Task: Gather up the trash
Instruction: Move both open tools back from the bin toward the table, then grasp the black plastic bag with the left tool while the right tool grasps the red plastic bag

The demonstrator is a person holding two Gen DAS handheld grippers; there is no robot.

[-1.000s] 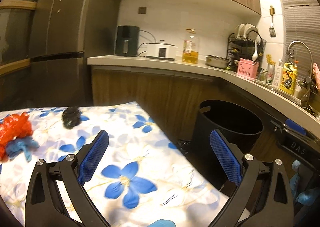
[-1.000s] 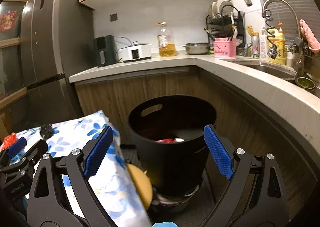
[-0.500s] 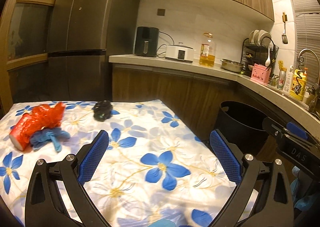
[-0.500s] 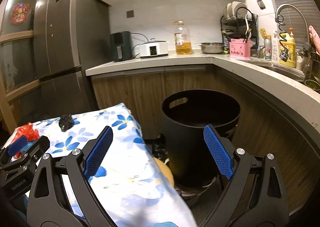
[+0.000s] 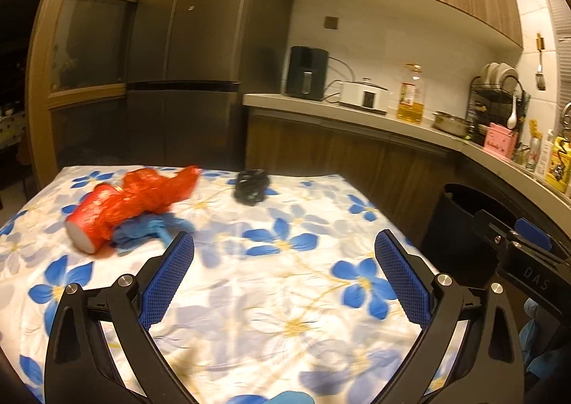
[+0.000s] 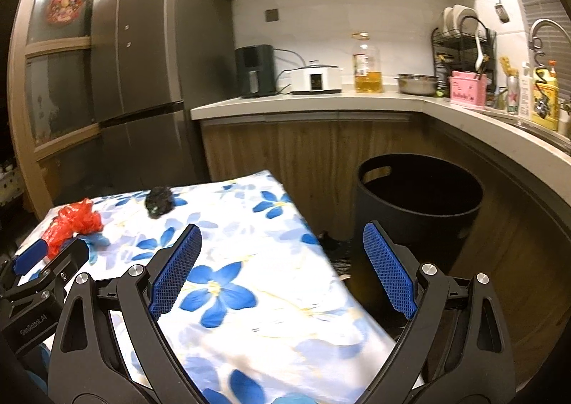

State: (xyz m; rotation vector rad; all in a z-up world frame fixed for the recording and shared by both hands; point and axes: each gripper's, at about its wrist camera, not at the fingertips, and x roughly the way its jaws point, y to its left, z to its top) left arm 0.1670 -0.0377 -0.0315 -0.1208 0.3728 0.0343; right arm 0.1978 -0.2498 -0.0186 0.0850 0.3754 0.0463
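A: Where is the trash sitting?

B: A red wrapper (image 5: 132, 202) is lying near the far left corner of the table (image 5: 292, 297). A blue glove (image 5: 150, 231) is touching it on the near side. A black lump (image 5: 251, 186) is resting by the far edge, apart from both.

A: And the tools?

B: The left gripper (image 5: 283, 281) is hanging over the near part of the table. Its jaws are standing wide apart and holding nothing. The glove is lying just past its left finger. The right gripper (image 6: 282, 274) is hanging over the right edge of the table, jaws also spread wide and holding nothing. The trash is sitting well off to its left.

A: Is one camera showing more than the other?

B: Yes. The right one is showing the whole bin (image 6: 419, 200) standing on the floor past the right edge of the table. The left one is only showing a slice of the bin (image 5: 460, 222), because the other gripper is covering it. The left one is showing the white round end of the wrapper, though.

A: Anything hard to see?

B: The bin is looking dark inside, so I cannot tell what is in it. The black lump is blurry, so I cannot tell what it is.
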